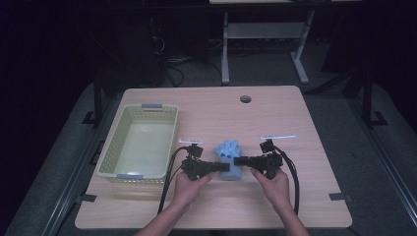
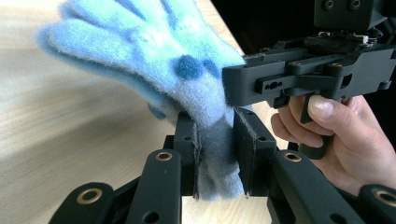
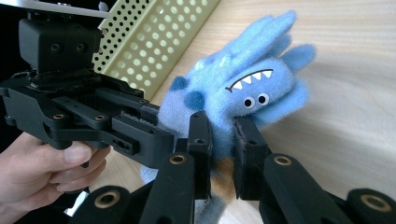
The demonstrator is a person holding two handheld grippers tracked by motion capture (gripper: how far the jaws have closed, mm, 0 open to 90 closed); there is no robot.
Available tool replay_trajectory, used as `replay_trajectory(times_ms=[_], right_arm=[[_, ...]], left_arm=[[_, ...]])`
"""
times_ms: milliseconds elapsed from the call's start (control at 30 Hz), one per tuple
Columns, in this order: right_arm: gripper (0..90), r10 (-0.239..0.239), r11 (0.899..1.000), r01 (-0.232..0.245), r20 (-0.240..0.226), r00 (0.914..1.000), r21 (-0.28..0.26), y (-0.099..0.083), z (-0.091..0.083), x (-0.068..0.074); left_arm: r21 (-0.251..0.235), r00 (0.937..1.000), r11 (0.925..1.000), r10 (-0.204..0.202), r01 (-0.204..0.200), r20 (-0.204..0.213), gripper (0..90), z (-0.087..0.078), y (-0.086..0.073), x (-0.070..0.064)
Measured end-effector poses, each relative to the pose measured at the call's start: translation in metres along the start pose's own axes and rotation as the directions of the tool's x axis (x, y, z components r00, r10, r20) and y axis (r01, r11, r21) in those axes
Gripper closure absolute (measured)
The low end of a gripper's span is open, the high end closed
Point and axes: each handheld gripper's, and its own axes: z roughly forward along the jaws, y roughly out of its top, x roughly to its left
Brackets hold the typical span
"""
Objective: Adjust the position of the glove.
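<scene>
A fluffy blue glove (image 1: 230, 150) with a toothy monster face lies at the front middle of the wooden table (image 1: 280, 113), fingers pointing away from me. In the left gripper view my left gripper (image 2: 215, 126) is shut on the glove's (image 2: 154, 42) grey-blue cuff. In the right gripper view my right gripper (image 3: 222, 128) is shut on the glove (image 3: 254, 79) just below the face. Seen from above, the left gripper (image 1: 226, 167) and the right gripper (image 1: 237, 161) meet at the cuff from either side.
A pale yellow perforated basket (image 1: 147, 109) stands on the left part of the table, and its wall (image 3: 154, 37) is close behind the left gripper. A round cable hole (image 1: 245, 99) sits near the far edge. Cables trail from both grippers toward me.
</scene>
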Motion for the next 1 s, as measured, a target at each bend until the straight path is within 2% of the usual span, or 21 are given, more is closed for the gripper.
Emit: replay_trajectory(times_ms=[433, 567, 667, 900, 1000], right_arm=[[80.0, -0.042, 0.999, 0.04, -0.034, 0.9986, -0.032, 0.024, 0.001, 0.025], [80.1, -0.057, 0.998, 0.055, -0.039, 0.9976, -0.038, 0.03, 0.003, 0.03], [80.1, -0.067, 0.997, 0.065, -0.051, 0.9964, -0.046, 0.038, 0.006, 0.036], [80.1, -0.091, 0.995, 0.087, -0.066, 0.9937, -0.054, 0.049, 0.013, 0.048], [80.1, -0.097, 0.994, 0.094, -0.067, 0.993, -0.047, 0.054, 0.017, 0.054]], left_arm=[[-0.028, 0.9996, 0.9996, 0.006, -0.005, 0.029, 73.7, -0.027, 0.018, -0.004], [-0.037, 0.9994, 0.9992, -0.009, 0.011, 0.034, 74.2, -0.036, 0.024, -0.005], [-0.042, 0.9992, 0.9991, 0.002, -0.001, 0.039, 74.7, -0.046, 0.029, -0.003], [-0.054, 0.9988, 0.9984, -0.013, 0.015, 0.048, 75.3, -0.06, 0.035, -0.001], [-0.056, 0.9988, 0.9984, -0.007, 0.01, 0.049, 75.4, -0.067, 0.037, 0.001]])
